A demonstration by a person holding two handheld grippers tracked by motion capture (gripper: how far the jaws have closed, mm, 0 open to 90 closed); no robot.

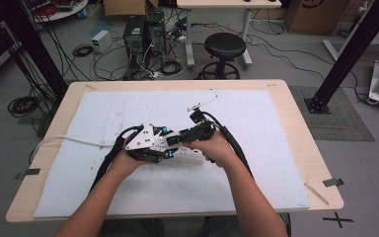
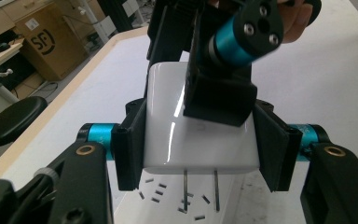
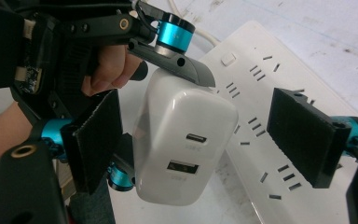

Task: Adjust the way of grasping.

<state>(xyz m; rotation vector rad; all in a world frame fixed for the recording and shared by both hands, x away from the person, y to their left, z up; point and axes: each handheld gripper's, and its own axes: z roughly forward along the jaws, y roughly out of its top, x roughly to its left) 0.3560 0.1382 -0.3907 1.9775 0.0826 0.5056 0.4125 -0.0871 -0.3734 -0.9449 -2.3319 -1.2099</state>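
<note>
Two prongs of charger (image 2: 198, 140) point down at power strip (image 3: 270, 116); left gripper (image 2: 198, 144) clamps it; right gripper (image 3: 205, 140) open.

left gripper (image 2: 200, 144) clamped, right gripper (image 3: 205, 140) (jaws apart)

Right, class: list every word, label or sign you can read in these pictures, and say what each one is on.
"SF", black print with a curved mark: on the cardboard box.
"X", a sign rather than a word: the tape cross on the floor.
white charger and power strip: no readable print.
</note>
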